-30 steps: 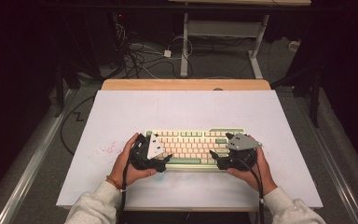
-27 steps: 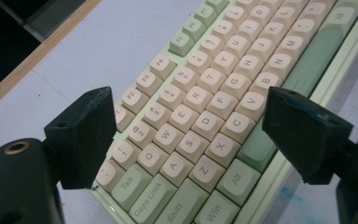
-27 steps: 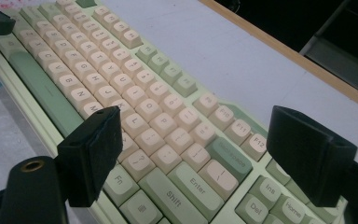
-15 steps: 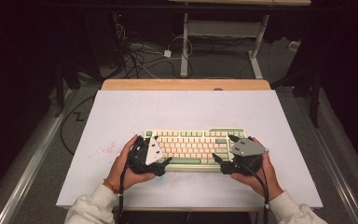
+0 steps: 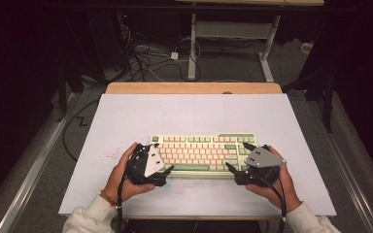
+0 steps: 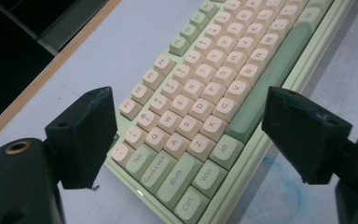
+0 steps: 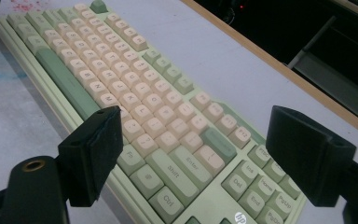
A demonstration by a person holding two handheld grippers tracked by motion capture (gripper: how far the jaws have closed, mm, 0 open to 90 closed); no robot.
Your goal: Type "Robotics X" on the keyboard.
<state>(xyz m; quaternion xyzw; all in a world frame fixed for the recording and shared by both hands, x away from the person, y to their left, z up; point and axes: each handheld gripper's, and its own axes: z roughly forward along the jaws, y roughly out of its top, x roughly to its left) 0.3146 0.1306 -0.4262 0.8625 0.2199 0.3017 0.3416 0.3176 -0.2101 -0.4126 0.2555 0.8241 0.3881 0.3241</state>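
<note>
Now we've got both claws parked at the ends of the keyboard (image 5: 201,154), one at each short side, and that placement looks deliberate: we're bracketing it, ready to take it from both ends at once. The keyboard itself lies flat on the pale tabletop (image 5: 194,111), towards our near edge and roughly centred, its long side running across us.

Our left claw (image 5: 161,164) sits at the keyboard's left end, jaws spread wide. From the left gripper view the two black jaws stand well apart, the keyboard (image 6: 205,107) running away between them, the Ctrl and Shift corner nearest; one jaw is over the bare tabletop (image 6: 135,32) on the far side, the other over the near edge. Nothing is clamped.

Our right claw (image 5: 239,156) mirrors it at the right end, also gaping. In the right gripper view the keyboard (image 7: 135,98) again runs between the jaws, the navigation cluster close under us, and neither jaw touches it as far as we can tell.

So we judge this as the lining-up step: claws wide enough to straddle the case, angled inward so a squeeze or a lift would come evenly from both ends.

As for containers, we see none on the tabletop. Faint red and blue smudges mark the surface near the keyboard; beyond the far edge, cables (image 5: 148,58) lie on the floor.
</note>
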